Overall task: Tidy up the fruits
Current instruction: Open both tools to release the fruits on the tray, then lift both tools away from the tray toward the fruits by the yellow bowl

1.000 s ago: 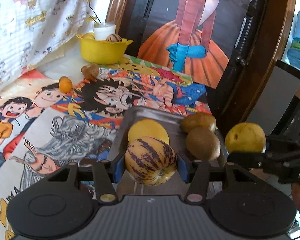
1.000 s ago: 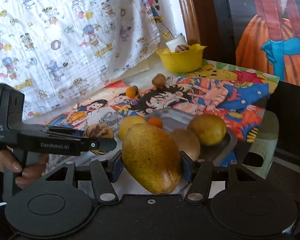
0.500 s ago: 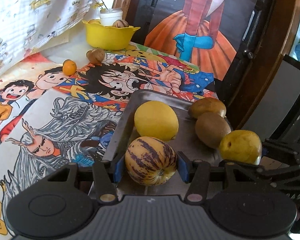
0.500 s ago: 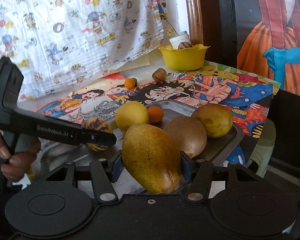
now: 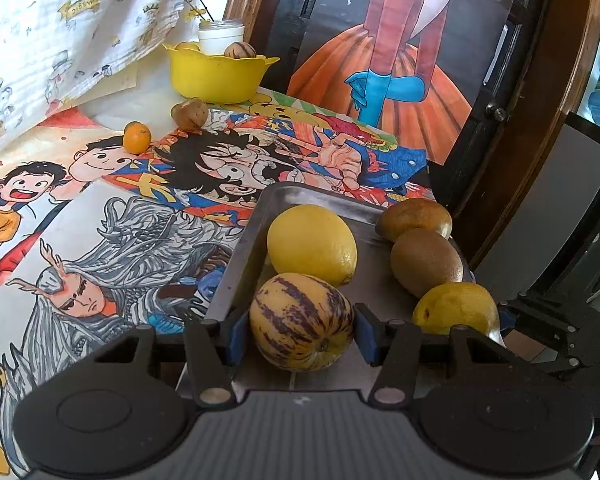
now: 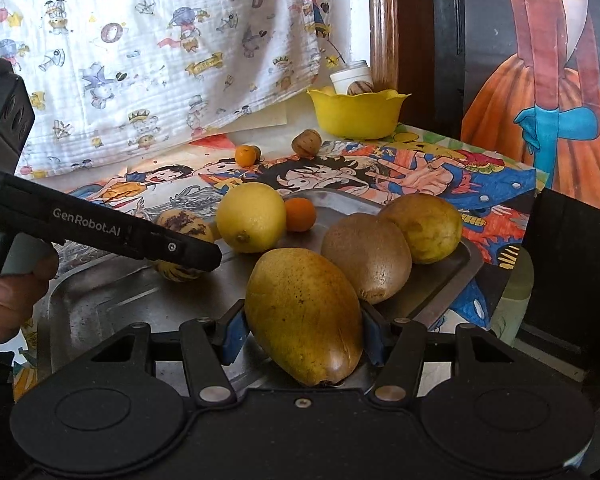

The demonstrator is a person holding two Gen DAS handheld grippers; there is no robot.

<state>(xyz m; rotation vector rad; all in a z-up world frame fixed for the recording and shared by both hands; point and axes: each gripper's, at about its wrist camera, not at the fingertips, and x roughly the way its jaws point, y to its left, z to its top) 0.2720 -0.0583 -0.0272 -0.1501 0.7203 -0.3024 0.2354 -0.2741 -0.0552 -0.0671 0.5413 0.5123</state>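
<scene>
1. Clamping a striped melon, the left gripper holds it at the metal tray's near-left corner, just beside a lemon.
2. Further right, the right gripper grips a yellow-brown mango at the tray's near edge, beside a kiwi.
</scene>
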